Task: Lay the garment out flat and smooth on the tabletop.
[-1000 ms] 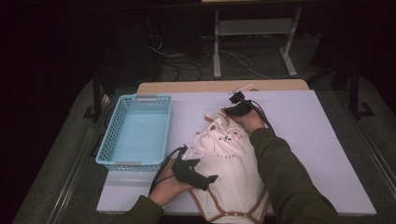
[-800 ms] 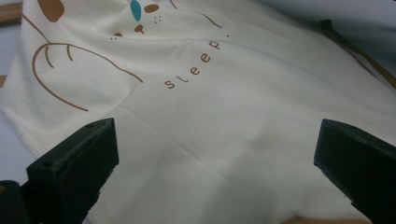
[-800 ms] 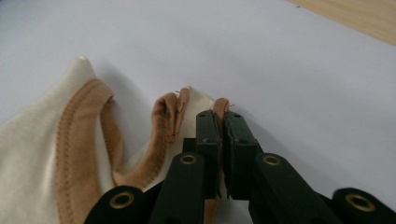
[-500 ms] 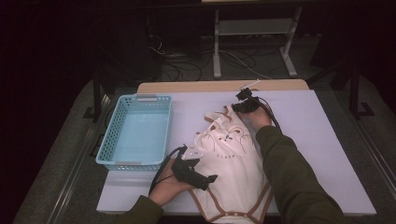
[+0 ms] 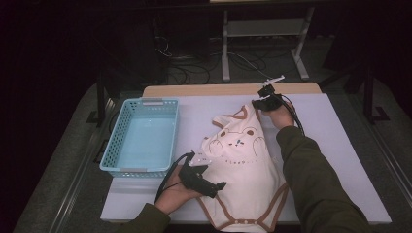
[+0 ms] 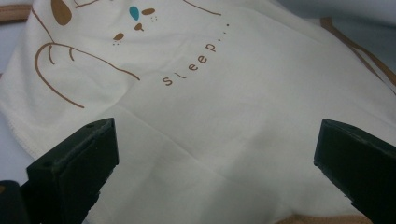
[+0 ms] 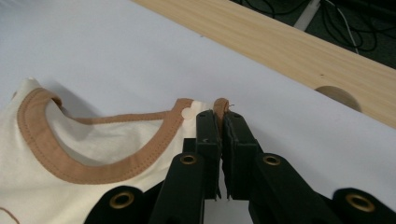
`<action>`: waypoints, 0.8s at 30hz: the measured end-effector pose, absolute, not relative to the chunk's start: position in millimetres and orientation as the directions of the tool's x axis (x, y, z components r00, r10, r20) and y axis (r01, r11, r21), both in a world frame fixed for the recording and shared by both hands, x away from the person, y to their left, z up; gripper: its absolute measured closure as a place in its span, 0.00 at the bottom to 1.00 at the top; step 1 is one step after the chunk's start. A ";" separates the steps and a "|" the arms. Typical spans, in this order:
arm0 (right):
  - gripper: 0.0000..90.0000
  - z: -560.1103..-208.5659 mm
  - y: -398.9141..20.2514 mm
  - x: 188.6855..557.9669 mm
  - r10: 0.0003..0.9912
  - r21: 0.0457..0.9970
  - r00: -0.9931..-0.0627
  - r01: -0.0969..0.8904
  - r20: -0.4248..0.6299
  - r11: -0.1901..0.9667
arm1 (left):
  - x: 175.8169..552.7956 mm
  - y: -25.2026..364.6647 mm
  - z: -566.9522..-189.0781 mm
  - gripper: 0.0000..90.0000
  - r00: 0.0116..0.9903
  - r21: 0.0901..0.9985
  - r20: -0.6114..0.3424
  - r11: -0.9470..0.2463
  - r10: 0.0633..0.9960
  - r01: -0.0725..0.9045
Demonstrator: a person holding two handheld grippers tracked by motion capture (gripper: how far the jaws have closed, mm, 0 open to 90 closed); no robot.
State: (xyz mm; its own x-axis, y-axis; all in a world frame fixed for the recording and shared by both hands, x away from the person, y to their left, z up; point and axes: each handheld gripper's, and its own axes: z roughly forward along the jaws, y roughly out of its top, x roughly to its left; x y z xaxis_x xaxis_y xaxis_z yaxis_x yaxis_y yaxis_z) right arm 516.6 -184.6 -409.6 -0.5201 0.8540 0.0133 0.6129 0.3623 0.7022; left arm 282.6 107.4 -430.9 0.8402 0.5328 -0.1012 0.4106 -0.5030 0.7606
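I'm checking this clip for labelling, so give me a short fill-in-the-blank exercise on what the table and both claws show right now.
1. The right claw is shut on the ____ trim of the bodysuit.
2. The word printed under the bear is ____.
3. The left claw rests on the fabric with its jaws ____.
4. The blue basket lies to the bodysuit's ____ in the high view.

Missing words: brown; sleep; open; left

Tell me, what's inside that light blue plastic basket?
Nothing: the light blue plastic basket shows a bare floor. The cream baby bodysuit lies beside it on the white table.
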 end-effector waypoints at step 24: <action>0.85 -424.9 -209.8 522.3 0.888 0.652 -0.459 0.683 0.030 0.330 | 282.3 106.3 -433.0 0.00 0.842 0.751 -0.104 -0.513 0.530 0.415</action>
